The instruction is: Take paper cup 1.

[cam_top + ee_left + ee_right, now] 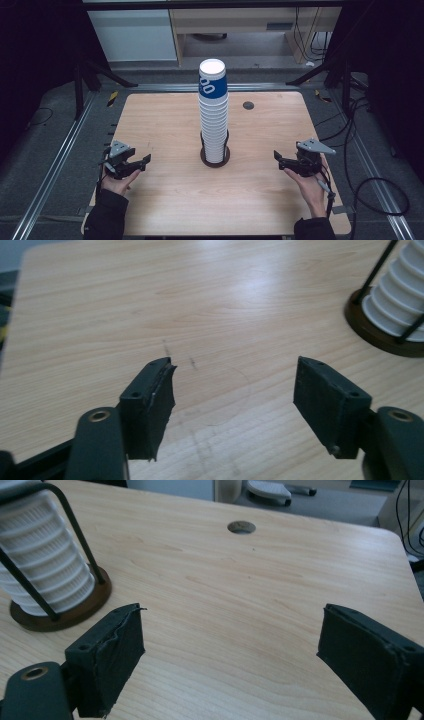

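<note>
A tall stack of white paper cups [213, 112], its top cup banded in blue, stands in a dark wire holder with a round brown base [215, 158] at the middle of the wooden table [165, 195]. My left gripper [144, 161] rests low at the table's left side, pointing toward the stack, jaws open and empty [232, 390]. My right gripper [276, 157] sits at the right side, also pointing toward the stack, jaws wide apart with nothing between them [230, 645]. The stack's lower cups [400, 300] and holder appear at the edge of each gripper view [45, 575].
A round cable hole [248, 105] is in the table behind and right of the stack. Black frame legs and cables lie on the floor around the table. Bare wood lies between both grippers and the holder.
</note>
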`<move>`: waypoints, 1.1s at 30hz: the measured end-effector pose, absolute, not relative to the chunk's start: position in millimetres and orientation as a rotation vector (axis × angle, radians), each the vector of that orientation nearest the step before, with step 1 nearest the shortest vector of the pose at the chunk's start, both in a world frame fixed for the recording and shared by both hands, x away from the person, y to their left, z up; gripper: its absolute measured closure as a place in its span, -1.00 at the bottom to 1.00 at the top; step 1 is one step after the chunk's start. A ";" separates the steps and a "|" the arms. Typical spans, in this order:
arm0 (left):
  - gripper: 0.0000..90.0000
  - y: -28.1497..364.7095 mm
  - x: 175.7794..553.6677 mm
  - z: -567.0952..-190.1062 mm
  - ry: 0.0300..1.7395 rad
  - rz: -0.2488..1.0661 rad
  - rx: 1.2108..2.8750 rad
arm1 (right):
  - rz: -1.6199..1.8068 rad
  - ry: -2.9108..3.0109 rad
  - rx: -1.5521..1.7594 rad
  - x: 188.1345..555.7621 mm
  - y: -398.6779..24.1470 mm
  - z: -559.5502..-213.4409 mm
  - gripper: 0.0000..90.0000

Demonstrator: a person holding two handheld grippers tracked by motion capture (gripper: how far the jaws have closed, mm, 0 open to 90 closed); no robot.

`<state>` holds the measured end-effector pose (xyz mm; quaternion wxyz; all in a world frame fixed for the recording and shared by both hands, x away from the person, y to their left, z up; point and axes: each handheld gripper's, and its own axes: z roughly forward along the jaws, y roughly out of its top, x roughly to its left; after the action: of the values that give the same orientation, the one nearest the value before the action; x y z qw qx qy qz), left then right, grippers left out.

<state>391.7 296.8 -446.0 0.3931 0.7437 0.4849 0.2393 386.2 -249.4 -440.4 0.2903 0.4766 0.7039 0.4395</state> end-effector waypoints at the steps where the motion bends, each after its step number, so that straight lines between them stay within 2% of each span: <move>1: -0.29 296.8 391.7 -446.0 1.231 0.607 1.887 | 1.172 1.878 1.271 386.2 -249.4 -440.4 -0.75; 19: -0.47 291.6 390.6 -446.9 1.227 0.592 1.891 | 1.346 1.877 1.165 381.5 -228.5 -392.9 -0.65; 33: -0.49 292.9 390.7 -447.3 1.225 0.578 1.875 | 1.497 1.833 1.012 384.9 -201.9 -329.9 -0.77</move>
<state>390.7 292.9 -447.3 0.4023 0.7421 0.4849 0.2286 384.9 -201.9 -329.9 0.2801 0.3774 0.6835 0.5585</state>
